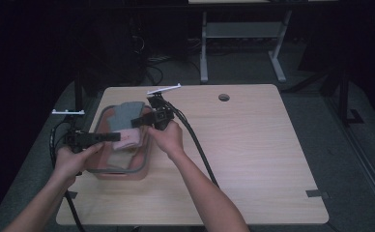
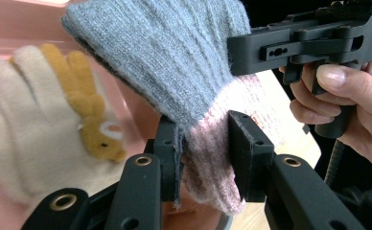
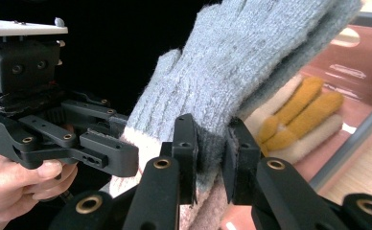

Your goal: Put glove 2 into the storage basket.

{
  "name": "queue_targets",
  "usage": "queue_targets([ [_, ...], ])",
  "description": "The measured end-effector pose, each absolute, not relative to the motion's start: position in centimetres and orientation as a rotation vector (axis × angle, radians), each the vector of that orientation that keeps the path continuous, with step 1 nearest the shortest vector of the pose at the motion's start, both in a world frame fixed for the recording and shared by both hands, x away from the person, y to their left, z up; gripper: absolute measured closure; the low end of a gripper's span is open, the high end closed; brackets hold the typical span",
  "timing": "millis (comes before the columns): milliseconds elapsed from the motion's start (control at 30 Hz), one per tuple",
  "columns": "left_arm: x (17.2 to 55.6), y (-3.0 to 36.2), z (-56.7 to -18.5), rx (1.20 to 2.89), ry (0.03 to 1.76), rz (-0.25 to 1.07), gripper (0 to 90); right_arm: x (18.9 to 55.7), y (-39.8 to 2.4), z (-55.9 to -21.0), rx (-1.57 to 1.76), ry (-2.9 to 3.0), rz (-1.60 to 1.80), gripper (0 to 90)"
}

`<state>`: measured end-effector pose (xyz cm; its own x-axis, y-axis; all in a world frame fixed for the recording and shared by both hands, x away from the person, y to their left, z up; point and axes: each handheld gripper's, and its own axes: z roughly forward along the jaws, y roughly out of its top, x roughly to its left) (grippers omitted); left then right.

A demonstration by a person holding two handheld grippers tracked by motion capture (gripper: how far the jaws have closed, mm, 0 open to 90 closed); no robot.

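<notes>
A grey knit glove (image 1: pixel 126 115) with a pink cuff (image 1: pixel 130 138) is held up over a pink bin (image 1: pixel 112 173). My left gripper (image 2: pixel 204 143) is shut on the pink cuff (image 2: pixel 208 167), with the grey part (image 2: pixel 174 62) rising above the jaws. My right gripper (image 3: pixel 210 153) is shut on the same glove (image 3: pixel 241 62) just above the cuff. In the high view the left gripper (image 1: pixel 115 137) reaches in from the left and the right gripper (image 1: pixel 138 122) from the right. A cream glove with mustard-yellow trim (image 2: pixel 35 129) lies in the bin below.
The bin sits at the left of a wooden table (image 1: pixel 253 159) that has a round cable hole (image 1: pixel 223 97) near its far edge. The right gripper's black cable (image 1: pixel 197 145) trails across the tabletop. Dark floor and a white desk frame (image 1: pixel 243 34) lie beyond.
</notes>
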<state>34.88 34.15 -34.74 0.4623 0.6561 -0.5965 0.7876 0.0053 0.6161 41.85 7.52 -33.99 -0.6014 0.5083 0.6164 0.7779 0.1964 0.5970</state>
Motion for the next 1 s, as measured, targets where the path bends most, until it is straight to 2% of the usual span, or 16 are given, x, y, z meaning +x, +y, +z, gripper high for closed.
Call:
queue_targets([
  [1000, 34.8, 36.8, -37.9, 1.758, 1.348, -0.165, 66.9, 42.2, 11.2, -37.7, -1.208, -2.210, -1.267, 76.6],
])
